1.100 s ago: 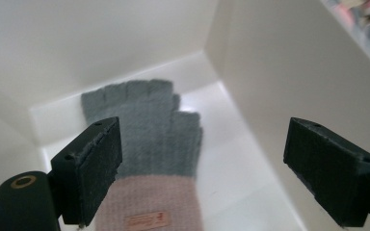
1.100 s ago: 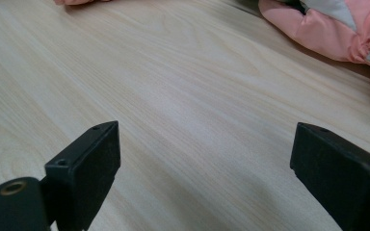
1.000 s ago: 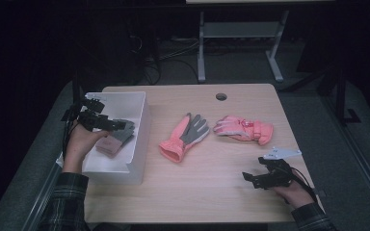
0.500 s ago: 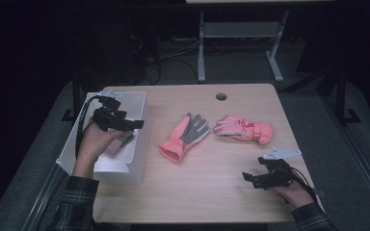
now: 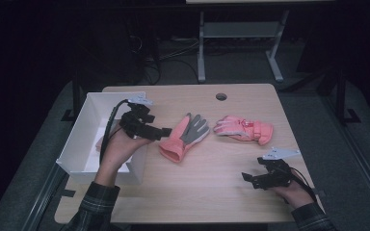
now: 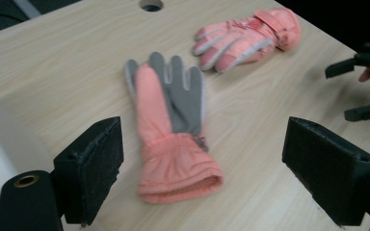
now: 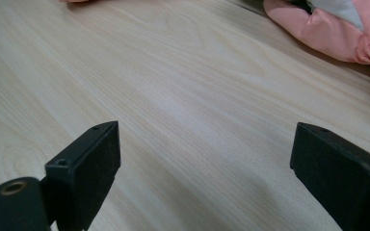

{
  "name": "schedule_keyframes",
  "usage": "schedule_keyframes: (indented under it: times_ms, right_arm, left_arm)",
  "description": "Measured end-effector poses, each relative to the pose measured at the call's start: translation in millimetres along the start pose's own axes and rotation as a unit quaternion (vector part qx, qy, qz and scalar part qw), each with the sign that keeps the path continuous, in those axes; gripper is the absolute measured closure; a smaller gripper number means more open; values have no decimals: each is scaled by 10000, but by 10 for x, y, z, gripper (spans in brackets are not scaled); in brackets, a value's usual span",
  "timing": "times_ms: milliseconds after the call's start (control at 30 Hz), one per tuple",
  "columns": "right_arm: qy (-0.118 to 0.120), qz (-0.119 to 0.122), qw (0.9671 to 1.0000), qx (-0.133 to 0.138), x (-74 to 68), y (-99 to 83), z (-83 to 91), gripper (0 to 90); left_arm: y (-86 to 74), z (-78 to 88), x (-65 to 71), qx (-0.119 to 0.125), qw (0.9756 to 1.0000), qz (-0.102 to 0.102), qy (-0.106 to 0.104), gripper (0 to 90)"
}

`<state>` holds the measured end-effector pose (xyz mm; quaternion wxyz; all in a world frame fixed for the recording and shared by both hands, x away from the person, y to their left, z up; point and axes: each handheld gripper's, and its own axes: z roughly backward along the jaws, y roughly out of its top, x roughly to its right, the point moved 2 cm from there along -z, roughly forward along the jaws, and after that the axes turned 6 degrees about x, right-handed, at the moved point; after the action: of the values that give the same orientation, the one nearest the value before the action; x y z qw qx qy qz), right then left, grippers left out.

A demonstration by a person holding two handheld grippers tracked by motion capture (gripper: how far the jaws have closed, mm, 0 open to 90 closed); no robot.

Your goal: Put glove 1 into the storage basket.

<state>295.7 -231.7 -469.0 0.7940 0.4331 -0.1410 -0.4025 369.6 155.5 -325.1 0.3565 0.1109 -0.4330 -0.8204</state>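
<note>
1. Where the left gripper (image 5: 160, 134) hangs over the right edge of the white box (image 5: 84, 125), its fingers (image 6: 89, 171) stand wide apart with nothing between them, pointing toward the nearer glove.
2. That palm-up glove (image 6: 171, 130) lies flat on the table (image 5: 212, 192) just beside the box, its grey palm showing and its cuff toward the person.
3. The right gripper (image 5: 248, 179) sits low near the table's front right edge; its fingers (image 7: 84, 173) are spread apart over bare wood, holding nothing.
4. A second glove (image 5: 243, 129), pink with a strap, lies near the first, farther right and beyond the right gripper; its cuff shows at the upper right of the right gripper view.
5. A round hole (image 5: 221, 96) sits near the table's far edge.
</note>
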Motion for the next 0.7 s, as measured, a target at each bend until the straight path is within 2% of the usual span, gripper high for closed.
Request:
schedule_keyframes:
  times_ms: [267, 400, 600, 700]
  right_arm:
    - [8, 8, 10000, -13, -5, -2, -7, 103]
    - [-1, 18, 10000, -12, -2, -1, -8, 103]
    - [19, 28, 10000, -41, -10, 1, -18, 103]
    - [33, 42, 10000, -45, -19, 2, -24, 103]
  left_arm:
    - [-105, -292, 242, -110, 9997, -170, -162, 142]
    - [-155, -423, 320, -189, 9991, -358, -141, 144]
    - [-222, -607, 425, -239, 9986, -474, -63, 152]
    - [-237, -681, 424, -191, 9988, -439, -44, 210]
